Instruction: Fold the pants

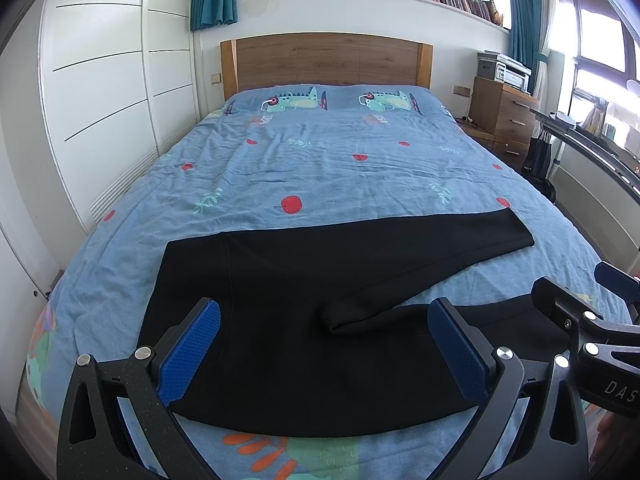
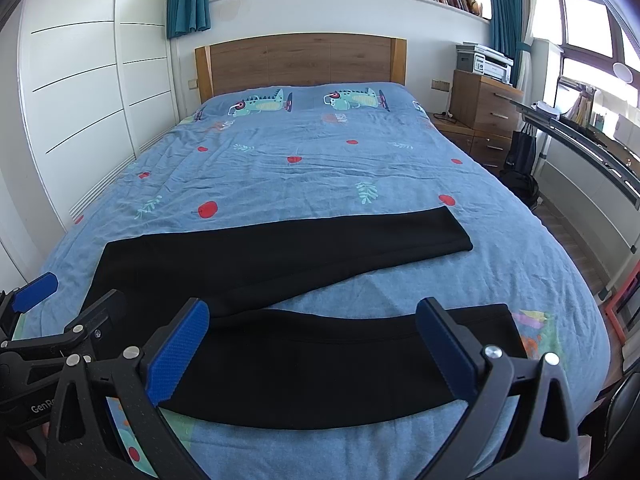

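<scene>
From the left wrist, the left tongs (image 1: 324, 344) hang spread wide and empty over the black pants (image 1: 280, 292), which lie flat on the bed (image 1: 320, 168) just ahead, waistband to the tongs' left and the legs splayed apart to their right. The right tongs (image 1: 600, 292) show beside them.

From the right wrist, the right tongs (image 2: 312, 348) are likewise spread, holding nothing, above the near leg (image 2: 360, 360). The cloth looks soft, light and limp; pinching each hem edge seems best.
</scene>
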`<move>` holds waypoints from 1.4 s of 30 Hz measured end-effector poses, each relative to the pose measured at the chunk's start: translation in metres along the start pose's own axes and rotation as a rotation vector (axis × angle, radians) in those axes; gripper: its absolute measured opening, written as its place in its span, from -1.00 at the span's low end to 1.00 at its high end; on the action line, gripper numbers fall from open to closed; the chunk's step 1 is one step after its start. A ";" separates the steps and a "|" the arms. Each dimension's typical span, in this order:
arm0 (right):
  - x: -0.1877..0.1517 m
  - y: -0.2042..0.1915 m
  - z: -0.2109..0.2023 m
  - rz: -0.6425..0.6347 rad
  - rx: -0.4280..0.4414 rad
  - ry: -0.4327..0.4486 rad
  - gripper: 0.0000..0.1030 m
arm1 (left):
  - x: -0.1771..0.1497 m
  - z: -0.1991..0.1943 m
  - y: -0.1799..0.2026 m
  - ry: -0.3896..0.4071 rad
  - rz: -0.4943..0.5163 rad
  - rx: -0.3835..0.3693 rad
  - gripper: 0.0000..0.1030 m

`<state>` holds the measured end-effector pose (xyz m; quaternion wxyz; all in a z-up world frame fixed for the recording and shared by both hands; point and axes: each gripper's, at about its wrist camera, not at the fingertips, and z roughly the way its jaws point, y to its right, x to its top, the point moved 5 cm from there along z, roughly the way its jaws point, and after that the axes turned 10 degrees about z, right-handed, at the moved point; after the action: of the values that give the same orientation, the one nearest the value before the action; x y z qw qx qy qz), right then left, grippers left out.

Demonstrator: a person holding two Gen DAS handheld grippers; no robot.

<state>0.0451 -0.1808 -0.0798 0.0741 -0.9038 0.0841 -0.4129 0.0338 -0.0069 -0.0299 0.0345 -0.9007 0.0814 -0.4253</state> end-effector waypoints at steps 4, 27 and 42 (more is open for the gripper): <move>0.000 -0.001 0.000 0.002 0.000 -0.004 1.00 | 0.001 -0.001 0.001 -0.002 -0.002 -0.004 0.97; 0.052 0.026 0.095 -0.161 -0.027 -0.118 1.00 | 0.018 0.127 -0.048 -0.193 0.136 -0.074 0.98; 0.086 0.080 0.230 -0.461 0.034 -0.431 1.00 | 0.027 0.250 -0.117 -0.464 0.410 -0.197 0.98</move>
<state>0.2680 -0.2619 -0.1824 0.0097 -0.9644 -0.1476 -0.2191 0.2578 0.1020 -0.1529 0.0495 -0.9375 0.2917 -0.1830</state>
